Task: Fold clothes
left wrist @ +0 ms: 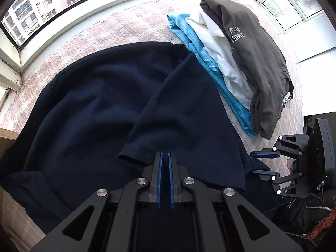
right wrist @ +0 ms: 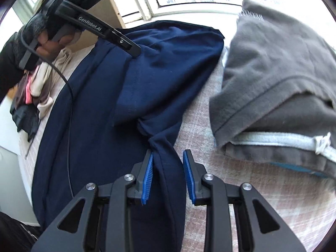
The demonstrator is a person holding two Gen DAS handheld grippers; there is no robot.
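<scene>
A navy garment (left wrist: 94,105) lies spread on the pinkish patterned surface (left wrist: 126,27), with one sleeve (left wrist: 184,105) folded across its body. My left gripper (left wrist: 165,154) is shut, its tips at that sleeve's hem; whether cloth is pinched between the pads I cannot tell. In the right wrist view a twisted, bunched strip of the navy garment (right wrist: 163,63) runs between the pads of my right gripper (right wrist: 168,153). That gripper is open, and its right pad stands clear of the cloth. The left gripper (right wrist: 135,51) comes down onto the garment from the upper left, held by a hand (right wrist: 52,42).
A stack of folded clothes sits to the right of the navy garment: grey (left wrist: 252,52) on top, white (left wrist: 220,48), then blue (left wrist: 199,52). A window sill (left wrist: 105,10) bounds the far side. Loose clothes (right wrist: 35,88) are heaped at the left. My right gripper (left wrist: 264,163) shows at the right edge.
</scene>
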